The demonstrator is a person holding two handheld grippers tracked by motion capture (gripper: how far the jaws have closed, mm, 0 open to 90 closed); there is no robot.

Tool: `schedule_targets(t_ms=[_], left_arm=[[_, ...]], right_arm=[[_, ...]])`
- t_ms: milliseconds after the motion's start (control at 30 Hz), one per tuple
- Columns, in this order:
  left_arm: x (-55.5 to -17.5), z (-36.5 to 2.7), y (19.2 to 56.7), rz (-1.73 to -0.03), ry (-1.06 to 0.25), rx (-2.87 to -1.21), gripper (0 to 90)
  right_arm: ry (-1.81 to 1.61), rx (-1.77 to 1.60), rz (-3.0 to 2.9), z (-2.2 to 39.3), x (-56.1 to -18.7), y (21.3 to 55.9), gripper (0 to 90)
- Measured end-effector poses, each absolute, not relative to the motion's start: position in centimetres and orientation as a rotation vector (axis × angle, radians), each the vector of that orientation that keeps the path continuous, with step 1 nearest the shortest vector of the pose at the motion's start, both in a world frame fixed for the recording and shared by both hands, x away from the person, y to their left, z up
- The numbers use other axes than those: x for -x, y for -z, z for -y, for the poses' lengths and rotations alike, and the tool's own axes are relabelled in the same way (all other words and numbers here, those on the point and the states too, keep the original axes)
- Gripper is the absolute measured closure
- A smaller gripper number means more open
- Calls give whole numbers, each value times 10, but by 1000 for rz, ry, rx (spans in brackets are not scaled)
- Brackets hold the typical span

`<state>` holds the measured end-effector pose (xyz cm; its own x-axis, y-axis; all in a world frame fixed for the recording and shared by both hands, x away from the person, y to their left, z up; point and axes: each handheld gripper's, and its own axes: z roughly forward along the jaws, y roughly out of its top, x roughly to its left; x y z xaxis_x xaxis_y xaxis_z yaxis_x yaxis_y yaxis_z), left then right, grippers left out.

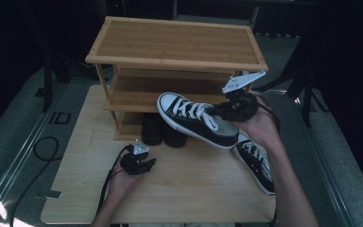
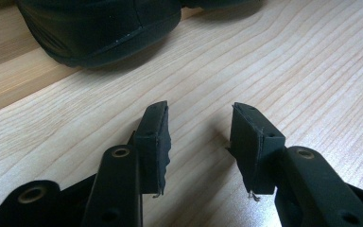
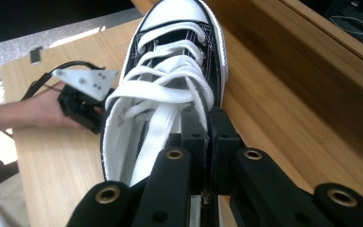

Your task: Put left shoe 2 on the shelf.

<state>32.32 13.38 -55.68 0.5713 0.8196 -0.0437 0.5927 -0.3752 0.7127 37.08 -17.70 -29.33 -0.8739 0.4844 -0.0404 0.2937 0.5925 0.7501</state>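
Because the right gripper [image 1: 231, 109] pinches the sneaker [image 1: 194, 119] by its side wall, toe aimed at the far shelf [image 1: 137, 92], the left gripper [image 1: 138, 163] rests near, jaws apart and empty.

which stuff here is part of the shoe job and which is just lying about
In the job:
- black-and-white sneaker, held off the table in the right tongs, shut on its side
- its mate, the second sneaker, lying on the table
- bamboo shoe rack

Lying about:
- pair of black shoes on the rack's bottom shelf
- left tongs, open and empty
- black cable on the floor
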Motion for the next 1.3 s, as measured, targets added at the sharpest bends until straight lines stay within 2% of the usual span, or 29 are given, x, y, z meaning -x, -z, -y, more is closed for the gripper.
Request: schedule_targets(t_ms=[533, 1200, 1233, 1300], left_arm=[[-324, -134, 557, -1122, -412, -2106, 581], [-324, -135, 556, -1117, -414, -2120, 581], [-323, -134, 557, -1120, -414, -2109, 581], [-323, -134, 557, -1121, -414, -2108, 580]], right_arm=[[-1115, -920, -2451, 158, -406, 305, 880], [-1043, -992, -2327, 146, -414, 319, 872], [-1037, -987, -2329, 147, -414, 320, 866], [-1074, -977, -2326, 151, -414, 324, 793]])
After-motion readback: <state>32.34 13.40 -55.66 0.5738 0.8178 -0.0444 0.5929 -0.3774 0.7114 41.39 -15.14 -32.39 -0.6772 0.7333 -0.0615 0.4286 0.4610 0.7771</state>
